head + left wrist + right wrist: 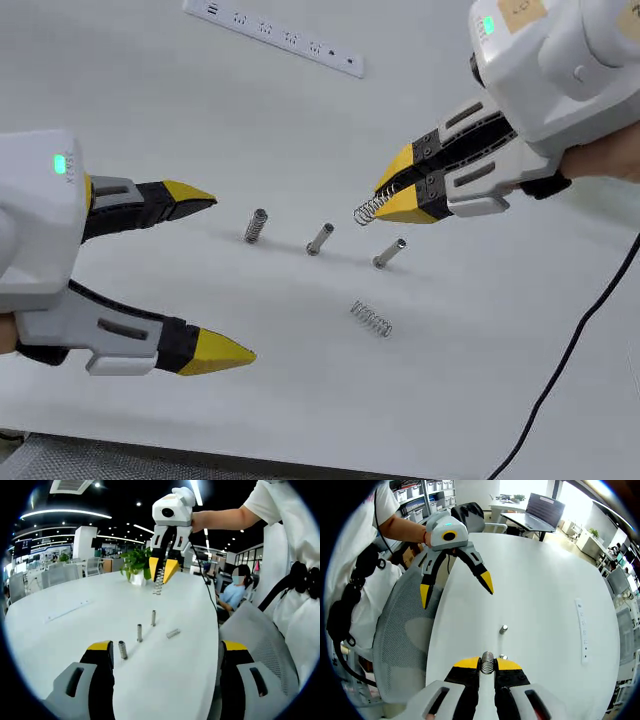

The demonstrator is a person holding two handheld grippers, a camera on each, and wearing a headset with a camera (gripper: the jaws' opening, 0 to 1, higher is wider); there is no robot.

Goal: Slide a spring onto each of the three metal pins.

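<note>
**STATUS: ONE PIN LOADED, ONE SPRING IN THE JAWS**

The yellow-tipped right gripper (pixel 388 202) has its jaws clamped on a coiled steel spring (pixel 368 210). It holds the spring in the air above the white table (pixel 150 100), near the right end of the pin row (the coil projects past the tips).

Three short upright metal pins stand in a row:
- The left pin (pixel 256 225) carries a spring.
- The middle pin (pixel 320 239) is bare.
- The right pin (pixel 389 253) is bare.

A loose spring (pixel 371 318) lies flat in front of the right pin. The left gripper (pixel 232 277) hovers left of the row with its jaws spread wide, gripping nothing. A white power strip (pixel 274 35) lies at the far side of the table.
</note>
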